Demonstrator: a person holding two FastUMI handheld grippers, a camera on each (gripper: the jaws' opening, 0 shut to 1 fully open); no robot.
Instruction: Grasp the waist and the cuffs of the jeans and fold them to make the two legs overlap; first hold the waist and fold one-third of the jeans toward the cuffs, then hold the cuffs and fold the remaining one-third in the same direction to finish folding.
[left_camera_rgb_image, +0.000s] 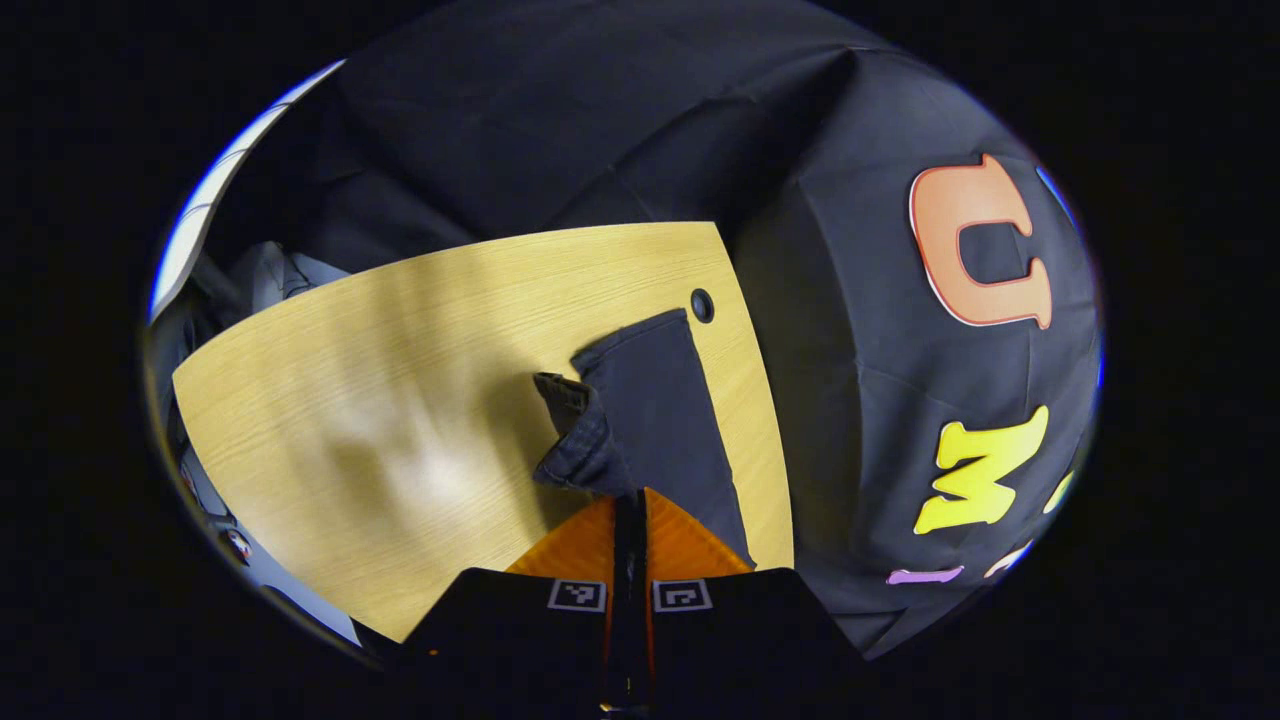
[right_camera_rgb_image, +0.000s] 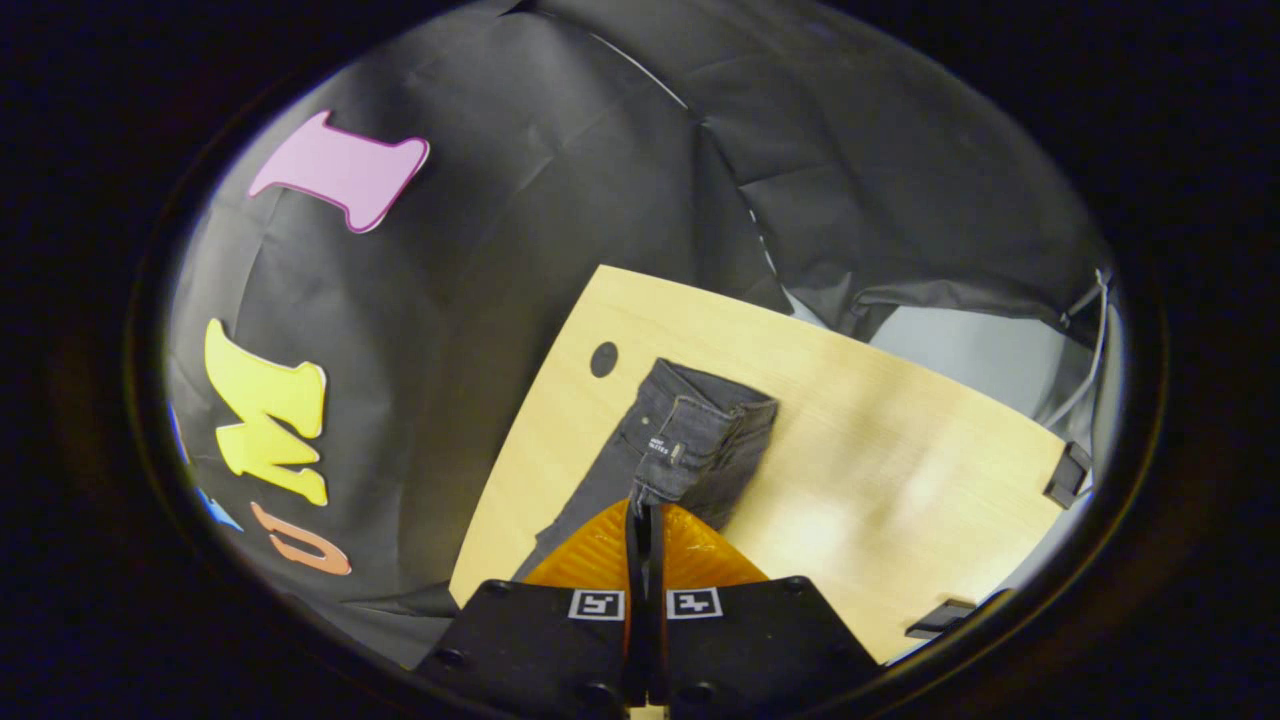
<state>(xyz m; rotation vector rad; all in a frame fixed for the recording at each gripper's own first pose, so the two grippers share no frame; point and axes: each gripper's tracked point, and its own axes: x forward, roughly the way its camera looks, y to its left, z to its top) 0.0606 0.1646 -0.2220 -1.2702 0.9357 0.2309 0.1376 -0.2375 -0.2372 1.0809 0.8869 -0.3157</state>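
dark jeans (right_camera_rgb_image: 690, 450) lie lengthwise along the table (right_camera_rgb_image: 880, 470) edge, waist farthest.

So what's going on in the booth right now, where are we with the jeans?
A person is working the dark jeans on the wooden table with both grippers. The left gripper and the right gripper each have their jaws closed on an edge of the fabric, lifting it a little off the tabletop. The two legs already look overlapped, with the waist showing in the right gripper view. The thirds fold isn't finished.
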